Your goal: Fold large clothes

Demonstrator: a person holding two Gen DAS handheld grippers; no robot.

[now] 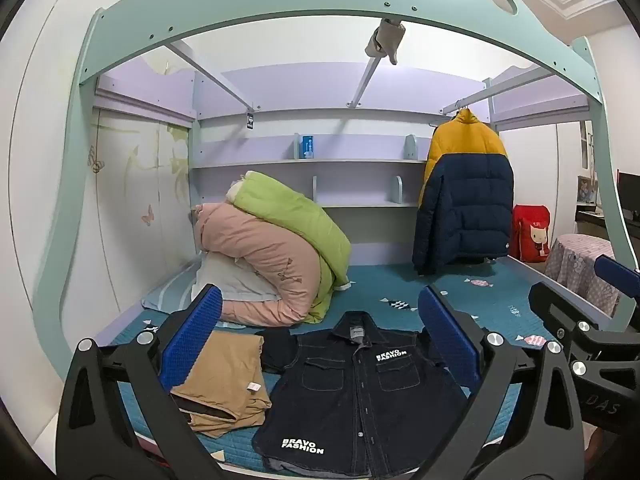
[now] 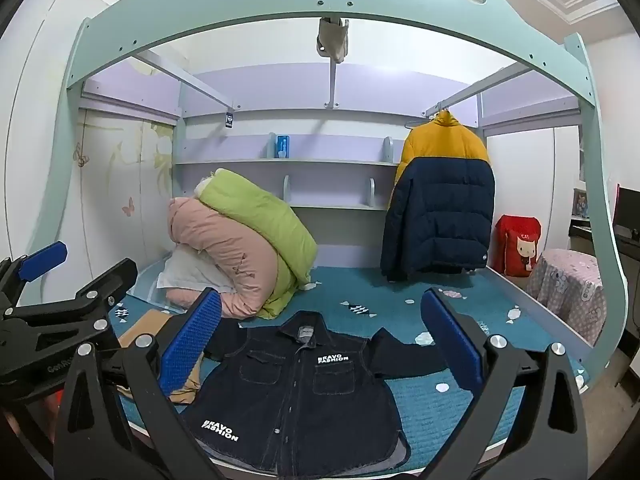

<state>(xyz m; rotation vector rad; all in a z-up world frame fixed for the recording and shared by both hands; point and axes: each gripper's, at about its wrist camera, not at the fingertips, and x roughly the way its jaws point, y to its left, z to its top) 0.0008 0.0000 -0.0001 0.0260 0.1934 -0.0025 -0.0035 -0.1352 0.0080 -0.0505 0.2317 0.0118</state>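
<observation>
Two tools up and level in front of me, both spread wide, nothing between the pads on either one. My left tool [image 1: 320, 340] frames the denim shirt [image 1: 356, 396] from above the near edge of the bed [image 1: 472, 296]; my right tool [image 2: 320, 340] sits just beside it and looks at the same garment [image 2: 296, 392] from slightly further right. Neither touches the cloth.

That dark denim shirt lies flat on the teal bed cover, front up, buttoned, collar away from me, hem nearest me, with "BRAVO FASHION" printed on the chest pocket and again near the hem. From the right wrist view I can see one sleeve stretched out sideways to the right across the cover. On the left, a folded tan garment [image 1: 224, 384] lies just beside the shirt, with something black between them near the collar.

Further back, a rolled pink and green quilt [image 1: 276, 248] is heaped against the left side, and a yellow and navy puffer jacket [image 1: 464, 196] hangs from a rail on the right, over the far end of the bed.
</observation>
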